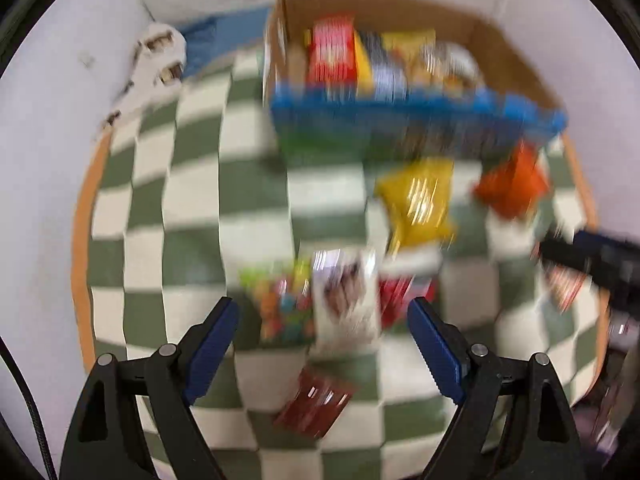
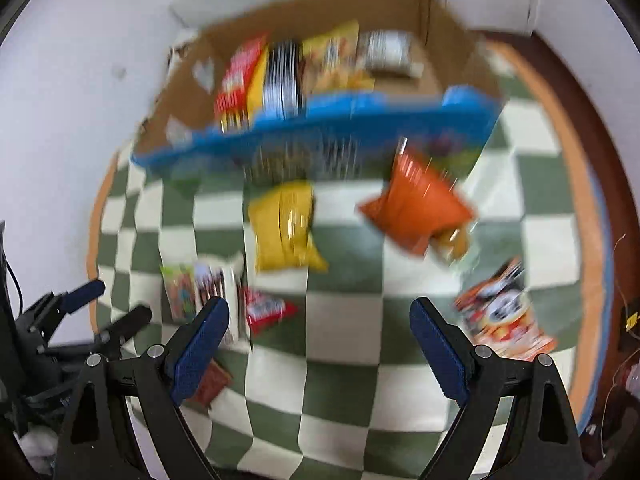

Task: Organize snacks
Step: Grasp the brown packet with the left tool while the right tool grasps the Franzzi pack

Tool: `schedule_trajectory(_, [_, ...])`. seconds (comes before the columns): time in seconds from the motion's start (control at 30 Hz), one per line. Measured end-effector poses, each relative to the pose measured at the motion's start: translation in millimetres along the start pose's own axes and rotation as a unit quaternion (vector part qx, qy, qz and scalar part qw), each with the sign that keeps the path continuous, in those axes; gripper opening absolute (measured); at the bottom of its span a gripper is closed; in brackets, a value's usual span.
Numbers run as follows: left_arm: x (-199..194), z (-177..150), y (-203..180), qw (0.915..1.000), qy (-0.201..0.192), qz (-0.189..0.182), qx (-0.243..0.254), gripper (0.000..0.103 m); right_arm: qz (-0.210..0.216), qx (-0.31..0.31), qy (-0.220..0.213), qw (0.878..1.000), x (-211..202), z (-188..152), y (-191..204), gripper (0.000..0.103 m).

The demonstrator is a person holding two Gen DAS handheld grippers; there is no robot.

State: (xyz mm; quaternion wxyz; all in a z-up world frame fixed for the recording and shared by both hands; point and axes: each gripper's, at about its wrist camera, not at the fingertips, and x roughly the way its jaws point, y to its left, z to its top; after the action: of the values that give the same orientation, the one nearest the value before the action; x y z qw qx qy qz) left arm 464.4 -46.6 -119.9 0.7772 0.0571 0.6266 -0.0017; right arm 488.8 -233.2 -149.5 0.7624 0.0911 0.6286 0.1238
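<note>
On the checkered cloth [image 1: 192,184], snack packets [image 1: 344,300] lie beyond the open left hand-held gripper [image 1: 324,316].

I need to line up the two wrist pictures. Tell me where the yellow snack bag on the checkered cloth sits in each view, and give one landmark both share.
Left wrist view: the yellow snack bag lies right of centre, just below the cardboard box, left of the orange bag.
Right wrist view: the yellow snack bag lies left of centre, again below the cardboard box.
Shared landmark: the box's blue front edge.
</note>
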Motion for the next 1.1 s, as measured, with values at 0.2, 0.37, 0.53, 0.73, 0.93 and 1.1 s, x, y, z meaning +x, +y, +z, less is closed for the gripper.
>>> schedule_trajectory(0.2, [68.0,-60.0,-10.8,0.9904,0.113,0.003,0.079,0.086,0.012,0.0,0.068,0.998,56.4,-15.8,5.6,0.094])
schedule_trajectory(0.37, [123.8,-98.7,-17.8,0.9787,0.181,0.011,0.096,0.069,0.022,-0.025,0.094,0.995,80.5,-16.4,32.8,0.094])
schedule_trajectory(0.53, [123.8,-101.9,16.1,0.9874,0.155,0.003,-0.031,0.053,0.041,-0.055,0.099,0.993,88.5,-10.4,73.7,0.094])
schedule_trajectory(0.73, [107.8,-103.3,85.1,0.9635,0.122,-0.008,-0.238,0.053,0.06,-0.067,0.115,0.989,117.3,1.3,122.4,0.094])
schedule_trajectory(0.93, [112.8,-111.2,111.0,0.9353,0.123,-0.053,-0.328,0.055,0.02,-0.077,0.164,0.983,171.2,-0.6,145.9,0.083])
schedule_trajectory(1.1, [121.4,-112.2,102.9,0.9468,0.134,-0.041,-0.29,0.057,0.011,-0.088,0.164,0.983,187.7,-3.3,145.9,0.061])
